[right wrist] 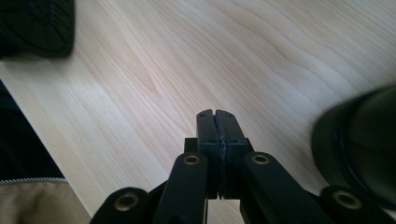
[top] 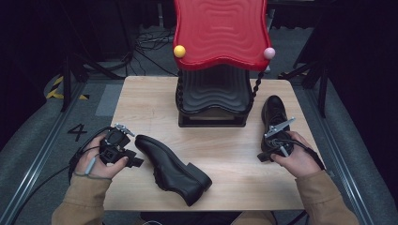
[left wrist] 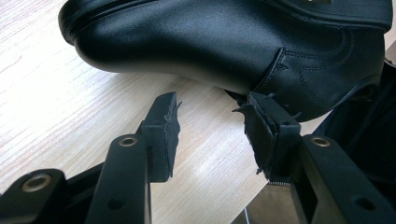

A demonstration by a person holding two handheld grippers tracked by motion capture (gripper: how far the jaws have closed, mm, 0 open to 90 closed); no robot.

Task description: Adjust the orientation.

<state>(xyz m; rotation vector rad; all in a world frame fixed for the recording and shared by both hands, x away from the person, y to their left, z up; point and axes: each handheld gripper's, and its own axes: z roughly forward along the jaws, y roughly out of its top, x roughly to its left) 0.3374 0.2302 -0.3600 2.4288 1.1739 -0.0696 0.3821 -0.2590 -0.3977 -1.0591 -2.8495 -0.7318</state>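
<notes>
Two black leather shoes on the pale wooden table (top: pixel 225 154)

Left gripper (left wrist: pixel 212 126) spread, toe of the centre-frame shoe (top: pixel 171 166) just beyond it; right gripper (right wrist: pixel 217 128) pressed together, empty, beside the right-edge shoe (top: pixel 273 112).

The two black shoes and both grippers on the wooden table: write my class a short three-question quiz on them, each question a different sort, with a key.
1. True or false: the left gripper has its jaws closed on the shoe on its side.
2. Multiple choice: the right gripper is (A) open, (B) shut on nothing, (C) shut on a shoelace.
3. Fill in: the upright shoe stands near the table's ____ edge, seen from the person's side.

Key: 1 false, the jaws are open just short of the shoe; 2 B; 3 right.
</notes>
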